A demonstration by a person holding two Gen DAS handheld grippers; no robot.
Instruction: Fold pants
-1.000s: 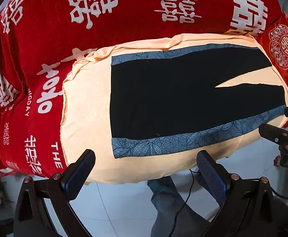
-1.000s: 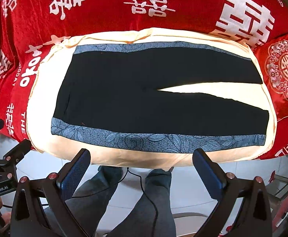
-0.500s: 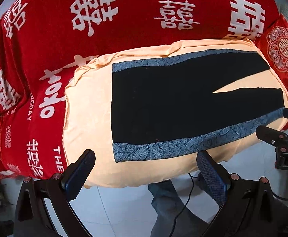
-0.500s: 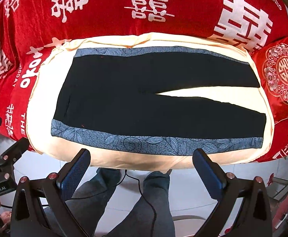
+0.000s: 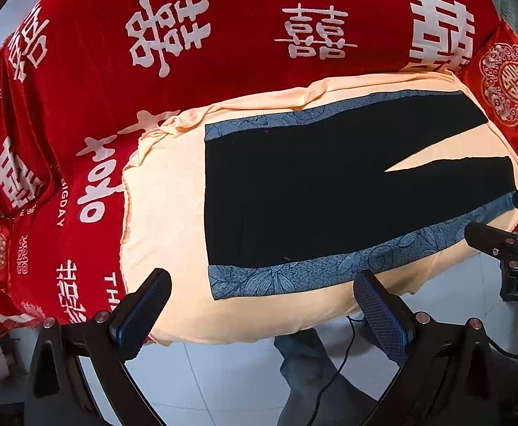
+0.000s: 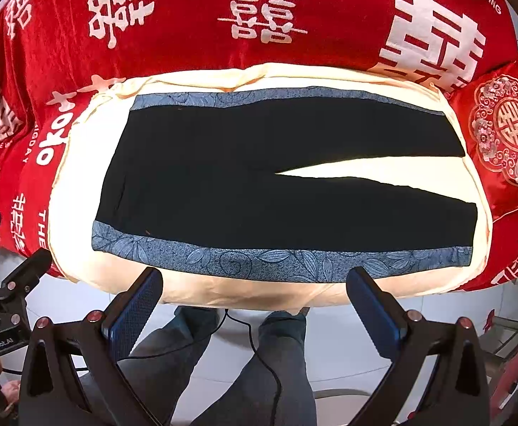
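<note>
Black pants (image 6: pixel 259 184) with blue leaf-patterned side bands lie flat and unfolded on a cream sheet (image 6: pixel 78 191) spread over a red wedding blanket (image 6: pixel 195 46) — waistband toward the left, legs parted toward the right. Left gripper (image 5: pixel 262 301) and right gripper (image 6: pixel 255 298) hover off the near edge, jaws wide apart — nothing held.

Left gripper (image 5: pixel 260 314): jaws spread wide, nothing between the textured blue pads (image 5: pixel 142 310), held level just off the near edge of the bed. Right gripper (image 6: pixel 255 307): likewise spread wide and empty, alongside the left at the same near edge. The person's legs (image 6: pixel 223 362) stand below both grippers.
</note>
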